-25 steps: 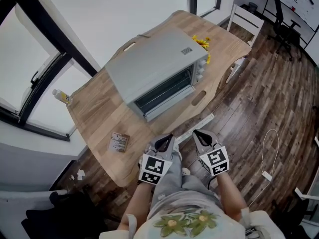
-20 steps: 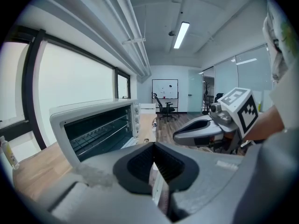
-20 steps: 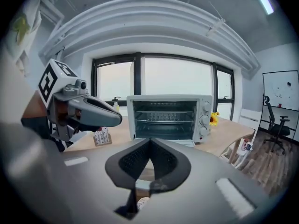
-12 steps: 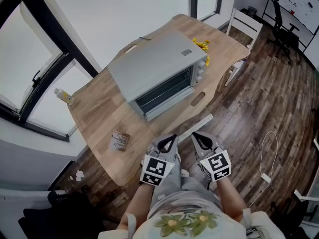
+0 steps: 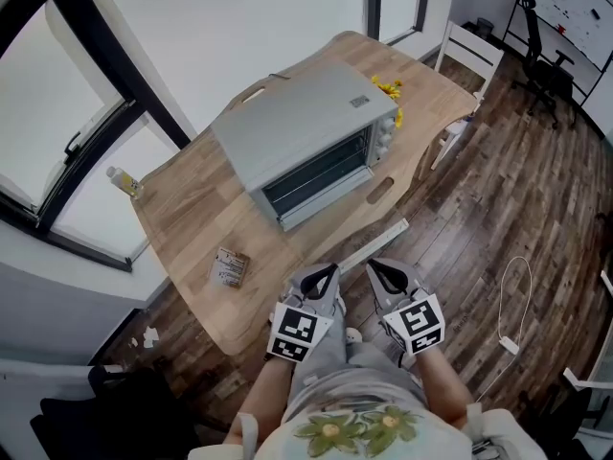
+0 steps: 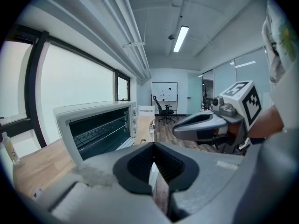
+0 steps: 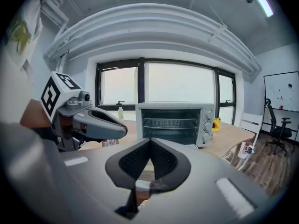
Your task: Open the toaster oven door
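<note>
Noted toaster oven (image 5: 305, 134) standing on wooden table (image 5: 187, 220), front facing the grippers, well apart from both. Found left gripper (image 5: 322, 274) and right gripper (image 5: 384, 269) fully closed, gripping nothing, side by side off the table edge.

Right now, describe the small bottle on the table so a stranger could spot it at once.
Find the wooden table with the grey toaster oven on it. At the table's window-side corner, on the oven's side away from the yellow flowers, stands the bottle. It is the only upright small thing; the flat packet lies nearer the person.
</note>
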### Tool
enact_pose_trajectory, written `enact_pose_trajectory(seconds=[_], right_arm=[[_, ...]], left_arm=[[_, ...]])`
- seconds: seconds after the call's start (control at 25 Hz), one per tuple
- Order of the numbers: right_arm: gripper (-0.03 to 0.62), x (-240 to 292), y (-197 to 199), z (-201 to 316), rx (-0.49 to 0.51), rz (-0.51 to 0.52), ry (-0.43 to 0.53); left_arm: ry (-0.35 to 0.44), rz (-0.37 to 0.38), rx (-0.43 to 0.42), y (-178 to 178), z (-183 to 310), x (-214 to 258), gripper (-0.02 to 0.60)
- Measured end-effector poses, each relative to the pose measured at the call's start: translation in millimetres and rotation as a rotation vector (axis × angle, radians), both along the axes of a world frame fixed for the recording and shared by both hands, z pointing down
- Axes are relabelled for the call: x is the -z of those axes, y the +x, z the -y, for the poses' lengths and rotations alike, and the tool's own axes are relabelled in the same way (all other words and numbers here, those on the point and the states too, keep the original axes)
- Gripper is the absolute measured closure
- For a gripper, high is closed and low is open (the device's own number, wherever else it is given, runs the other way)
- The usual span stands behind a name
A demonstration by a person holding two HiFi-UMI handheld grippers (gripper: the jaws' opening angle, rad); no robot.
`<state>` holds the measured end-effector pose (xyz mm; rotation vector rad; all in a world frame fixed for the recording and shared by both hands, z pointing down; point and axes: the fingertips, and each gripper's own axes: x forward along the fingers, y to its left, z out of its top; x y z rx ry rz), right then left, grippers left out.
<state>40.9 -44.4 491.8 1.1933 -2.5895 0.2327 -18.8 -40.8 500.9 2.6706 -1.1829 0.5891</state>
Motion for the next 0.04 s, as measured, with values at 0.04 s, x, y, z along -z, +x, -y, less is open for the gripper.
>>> enact_pose_trajectory(seconds=[0.04], right_arm=[[0.595, 0.7, -1.2, -2.2, 0.002, 0.000, 0.000]], left_arm=[[0.000, -0.002, 0.002, -1.0, -2.0, 0.5, 0.577]])
